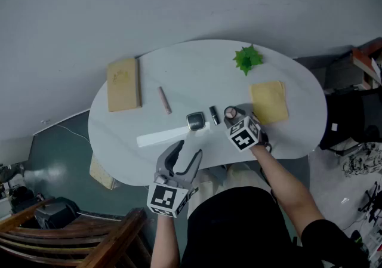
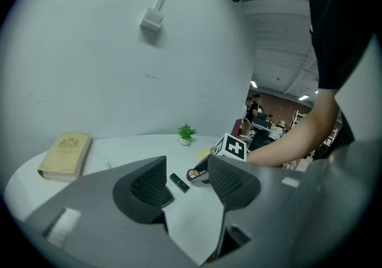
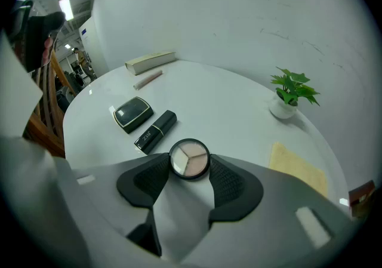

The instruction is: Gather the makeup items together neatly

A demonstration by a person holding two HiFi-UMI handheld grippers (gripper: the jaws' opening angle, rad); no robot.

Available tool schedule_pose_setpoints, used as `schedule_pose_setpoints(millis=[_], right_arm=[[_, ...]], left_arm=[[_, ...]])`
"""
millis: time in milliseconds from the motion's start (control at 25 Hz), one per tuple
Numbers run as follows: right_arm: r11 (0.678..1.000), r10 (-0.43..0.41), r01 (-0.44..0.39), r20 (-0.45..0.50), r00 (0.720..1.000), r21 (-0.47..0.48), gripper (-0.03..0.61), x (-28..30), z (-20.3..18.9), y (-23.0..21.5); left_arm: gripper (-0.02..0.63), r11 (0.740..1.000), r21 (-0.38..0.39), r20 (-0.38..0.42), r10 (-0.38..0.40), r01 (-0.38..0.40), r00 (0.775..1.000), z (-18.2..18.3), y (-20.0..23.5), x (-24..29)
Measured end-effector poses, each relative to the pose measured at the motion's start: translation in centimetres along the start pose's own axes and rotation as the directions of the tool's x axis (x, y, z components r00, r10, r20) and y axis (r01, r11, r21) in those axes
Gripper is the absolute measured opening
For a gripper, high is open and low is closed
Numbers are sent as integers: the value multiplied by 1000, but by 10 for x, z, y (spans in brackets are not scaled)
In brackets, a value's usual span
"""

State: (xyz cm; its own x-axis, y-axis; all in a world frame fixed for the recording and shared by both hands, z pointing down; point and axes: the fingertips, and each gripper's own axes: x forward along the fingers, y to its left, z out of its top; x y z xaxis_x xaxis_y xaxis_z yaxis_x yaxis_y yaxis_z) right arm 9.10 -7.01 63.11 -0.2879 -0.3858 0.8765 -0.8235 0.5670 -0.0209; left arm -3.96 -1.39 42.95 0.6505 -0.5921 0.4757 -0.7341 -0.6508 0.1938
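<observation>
While the left claw (image 2: 186,171) gapes (empty), the right claw (image 3: 190,170) pinches the compact (image 3: 190,158) — between its tips.

Right gripper (image 3: 190,172): jaws set against both sides of the round compact (image 3: 190,158), pads touching its rim.
Round compact: open-faced, three pale shades, on the white table (image 3: 233,105).
Black lipstick tube (image 3: 155,131): just left of the compact, lying flat.
Square black compact (image 3: 132,113): beside the tube, further left.
Pink stick (image 3: 148,79) and book (image 3: 150,62): far edge, well apart from the group.
Potted plant (image 3: 290,94): right, upright.
Yellow cloth (image 3: 296,168): right, near edge.
</observation>
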Motion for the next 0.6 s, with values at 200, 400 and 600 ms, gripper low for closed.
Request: schedule_pose_setpoints(millis=[200, 400, 600], right_arm=[[1000, -1, 1, 15, 1000, 5, 222, 1, 0, 0], [1000, 8, -8, 24, 1000, 5, 224, -2, -2, 2], [1000, 7, -7, 44, 999, 8, 224, -13, -1, 2]], left_arm=[[216, 1000, -2, 3, 14, -14, 1000, -2, 1, -2], [216, 1000, 6, 15, 20, -20, 1000, -5, 2, -5], [216, 999, -27, 28, 20, -20, 999, -8, -1, -3]])
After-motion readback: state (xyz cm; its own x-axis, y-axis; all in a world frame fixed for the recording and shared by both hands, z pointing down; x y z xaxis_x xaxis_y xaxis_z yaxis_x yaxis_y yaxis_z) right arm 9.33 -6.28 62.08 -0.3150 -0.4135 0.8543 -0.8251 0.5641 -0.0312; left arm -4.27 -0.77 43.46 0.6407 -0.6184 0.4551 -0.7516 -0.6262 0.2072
